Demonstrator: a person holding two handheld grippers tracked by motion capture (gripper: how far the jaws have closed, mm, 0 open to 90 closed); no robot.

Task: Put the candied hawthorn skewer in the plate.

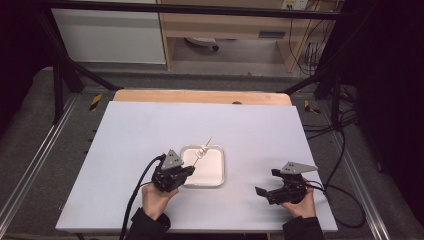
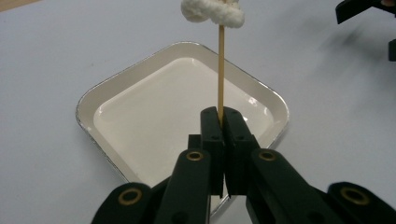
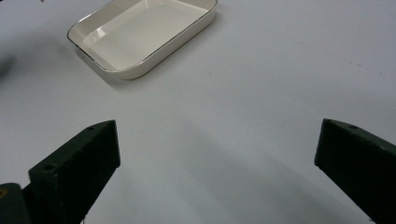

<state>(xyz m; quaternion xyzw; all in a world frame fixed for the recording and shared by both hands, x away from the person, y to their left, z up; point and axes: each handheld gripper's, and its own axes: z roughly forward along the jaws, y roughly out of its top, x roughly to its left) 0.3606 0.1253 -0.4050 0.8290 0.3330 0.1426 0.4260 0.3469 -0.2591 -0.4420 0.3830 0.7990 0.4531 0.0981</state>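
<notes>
Left tongs (image 1: 189, 170): jaws clamped together, pointing far-right, near left.
Right tongs (image 1: 265, 182): jaws spread wide, pointing left, near right.

We see the white table (image 1: 250, 125) evenly and brightly lit from above, while the room around it falls to near black. Beyond the left gripper (image 2: 223, 116), glare streaks the white tray (image 2: 116, 88), and the food on its skewer (image 2: 221, 70) is soft. Faint shadows lie between the right gripper's (image 3: 217, 154) blurred jaws.
</notes>
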